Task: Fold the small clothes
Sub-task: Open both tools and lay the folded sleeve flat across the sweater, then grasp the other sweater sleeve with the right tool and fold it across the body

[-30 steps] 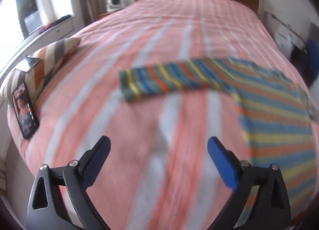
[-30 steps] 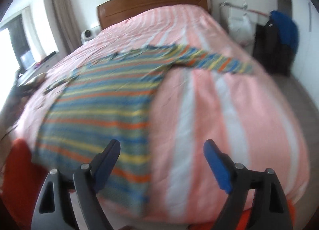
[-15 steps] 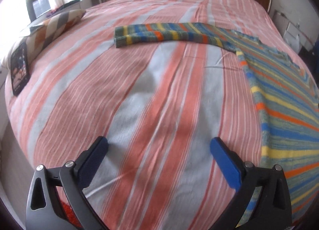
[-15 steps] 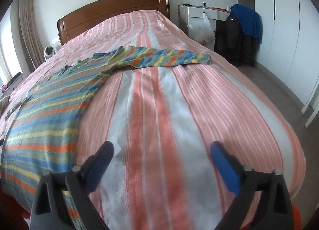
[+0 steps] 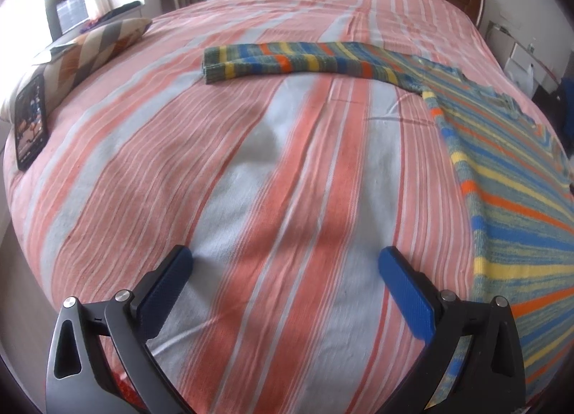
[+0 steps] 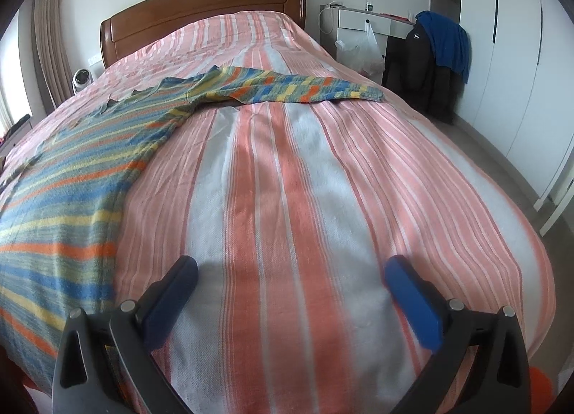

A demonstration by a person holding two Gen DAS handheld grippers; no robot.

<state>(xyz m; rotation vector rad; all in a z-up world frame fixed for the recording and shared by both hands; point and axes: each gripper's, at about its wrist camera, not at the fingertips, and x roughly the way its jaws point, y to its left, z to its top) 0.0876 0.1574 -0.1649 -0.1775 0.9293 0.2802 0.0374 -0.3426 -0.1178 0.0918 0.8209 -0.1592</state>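
My left gripper (image 5: 285,263) was spread wide over the bed (image 5: 287,163), holding nothing; right gripper (image 6: 291,272) the same. The striped sweater (image 5: 509,177) lay flat on the bedspread between the two views, one sleeve (image 5: 287,61) stretched out left, the other sleeve (image 6: 305,88) out right. A phone (image 5: 30,123) sat beside the pillow (image 5: 89,52) at the bed's left edge.

A sweater (image 5: 509,170) is spread on the bed (image 5: 272,177). A phone (image 5: 30,123) and a pillow (image 5: 89,52) are laid at the bed's left edge. A headboard (image 6: 201,16) is seen behind.
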